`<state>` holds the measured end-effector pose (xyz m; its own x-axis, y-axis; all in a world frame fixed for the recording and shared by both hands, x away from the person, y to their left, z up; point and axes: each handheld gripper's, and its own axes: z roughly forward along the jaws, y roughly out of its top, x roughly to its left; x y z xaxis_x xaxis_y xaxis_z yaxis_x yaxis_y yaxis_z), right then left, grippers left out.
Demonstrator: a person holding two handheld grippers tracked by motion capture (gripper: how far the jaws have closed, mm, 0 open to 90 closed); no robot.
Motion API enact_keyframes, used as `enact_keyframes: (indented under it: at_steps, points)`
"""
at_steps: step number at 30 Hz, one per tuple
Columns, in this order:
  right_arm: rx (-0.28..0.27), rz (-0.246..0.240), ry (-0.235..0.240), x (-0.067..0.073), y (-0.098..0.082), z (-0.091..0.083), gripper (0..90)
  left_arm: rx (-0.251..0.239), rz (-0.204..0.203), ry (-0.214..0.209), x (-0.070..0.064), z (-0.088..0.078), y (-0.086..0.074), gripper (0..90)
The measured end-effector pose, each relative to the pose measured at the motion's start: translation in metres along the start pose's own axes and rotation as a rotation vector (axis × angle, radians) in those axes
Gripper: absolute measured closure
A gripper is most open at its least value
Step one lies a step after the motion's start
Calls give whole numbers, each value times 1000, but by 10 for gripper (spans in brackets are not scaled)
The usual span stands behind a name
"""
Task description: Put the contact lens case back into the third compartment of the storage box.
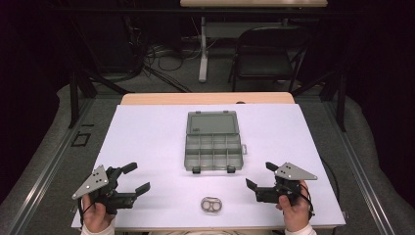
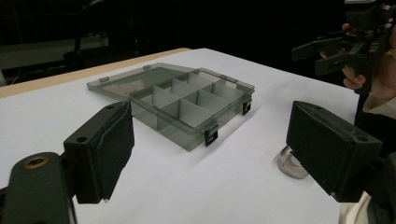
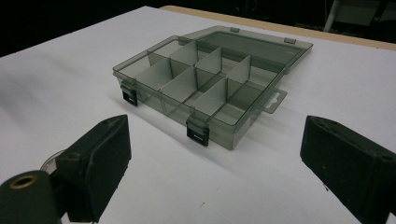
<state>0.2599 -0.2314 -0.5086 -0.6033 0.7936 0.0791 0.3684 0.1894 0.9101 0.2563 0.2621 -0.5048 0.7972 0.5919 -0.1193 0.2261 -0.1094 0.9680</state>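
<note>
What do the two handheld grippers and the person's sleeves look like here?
Both the left gripper and the right gripper are black, with two blocky jaws, a grey three-cornered plate with small holes on top, and thin black cables. Pale sleeve cuffs show at the wrists.

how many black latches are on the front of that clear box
2. One black latch sits at the front wall's left end in the right gripper view, the other toward its right end; both hang open on the box.

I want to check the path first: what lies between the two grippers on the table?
In the high view, a small clear round container lies on the white table, between the left gripper and the right gripper; nothing else is there.
</note>
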Motion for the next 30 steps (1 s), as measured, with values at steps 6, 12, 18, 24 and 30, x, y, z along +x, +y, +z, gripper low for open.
enact_keyframes:
  at_steps: [6, 12, 18, 24, 30]
  points:
    - [10, 15, 2, -2, -2, 2, 19, 18, 5, 3, 2, 4, 0, 157]
    - [16, 56, 29, -2, 0, 5, 0, 20, 17, 13, -2, 0, -1, 157]
    - [50, 15, 23, 8, 2, 11, 0, 32, 27, 5, -4, -2, -2, 157]
    - [58, -23, 35, 15, 5, 11, 27, 34, 33, 3, -6, -3, -2, 157]
    - [62, -43, 42, 17, 8, 12, 89, 37, 34, -7, -6, -2, -2, 157]
